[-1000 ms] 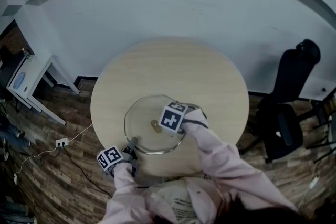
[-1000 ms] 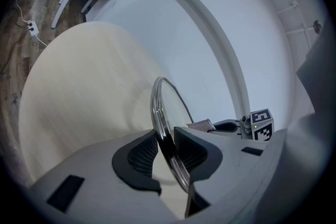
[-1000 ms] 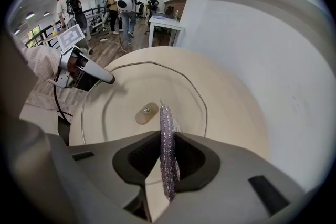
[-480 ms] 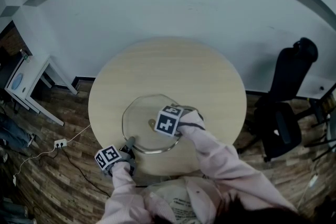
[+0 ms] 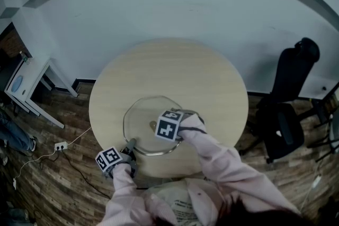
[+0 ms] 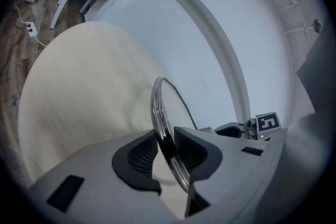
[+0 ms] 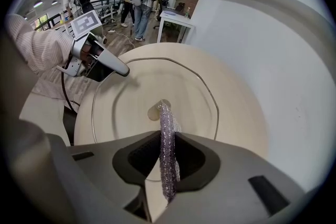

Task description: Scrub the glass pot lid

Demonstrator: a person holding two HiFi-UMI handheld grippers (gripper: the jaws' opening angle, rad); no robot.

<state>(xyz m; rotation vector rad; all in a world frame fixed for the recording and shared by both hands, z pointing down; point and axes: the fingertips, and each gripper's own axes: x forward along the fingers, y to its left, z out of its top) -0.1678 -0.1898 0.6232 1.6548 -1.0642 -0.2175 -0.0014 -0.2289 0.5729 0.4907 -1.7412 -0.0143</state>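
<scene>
Glass pot lid (image 5: 141,114) is lying on the round wooden table (image 5: 175,69), toward our near edge. We are clamping its near-left rim in the left gripper (image 6: 165,145), both pads pressing on the metal band. We are pinching a glittery purple scrubber (image 7: 166,131) in the right gripper (image 7: 168,159), jaws closed on it. It is pointing steeply down over the glass, scrubber tip touching beside the knob (image 7: 155,111).

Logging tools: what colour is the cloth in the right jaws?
Sparkly pale purple cloth; right gripper view.
</scene>
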